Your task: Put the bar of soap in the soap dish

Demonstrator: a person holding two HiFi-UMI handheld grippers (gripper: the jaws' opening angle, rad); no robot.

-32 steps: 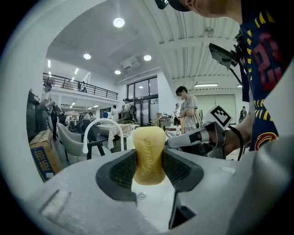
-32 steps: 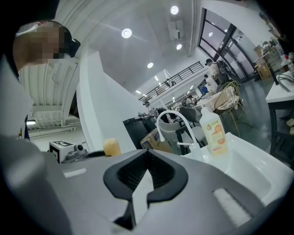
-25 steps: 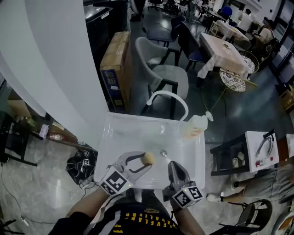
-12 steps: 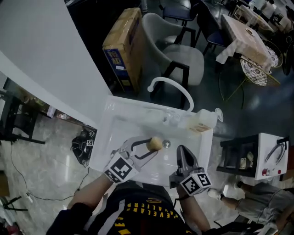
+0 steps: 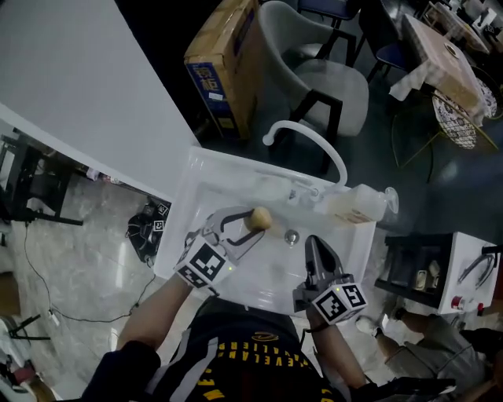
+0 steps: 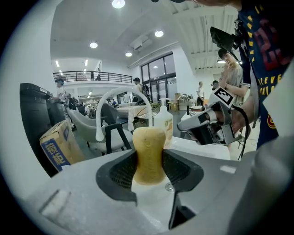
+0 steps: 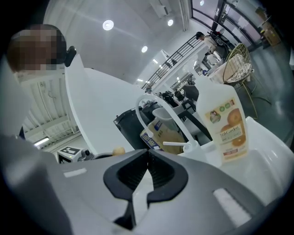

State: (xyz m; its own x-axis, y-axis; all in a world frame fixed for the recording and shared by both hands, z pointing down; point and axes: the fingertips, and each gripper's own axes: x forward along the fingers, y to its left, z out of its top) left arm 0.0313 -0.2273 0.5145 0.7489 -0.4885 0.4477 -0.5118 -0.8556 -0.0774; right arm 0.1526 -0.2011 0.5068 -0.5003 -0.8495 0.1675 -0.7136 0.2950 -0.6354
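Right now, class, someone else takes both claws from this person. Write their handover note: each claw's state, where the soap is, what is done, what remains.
Left claw: shut on the bar of soap, held over the sink near the drain.
Right claw: shut, empty, over the sink's near right side.
Done: the soap is picked up.
Left to do: set it in the soap dish and release. I cannot pick out the dish with certainty in these views, so find it first.

I see ceiling lights (image 6: 118, 3) glaring overhead, a dim head view, and fisheye gripper views vignetted black at the edges.
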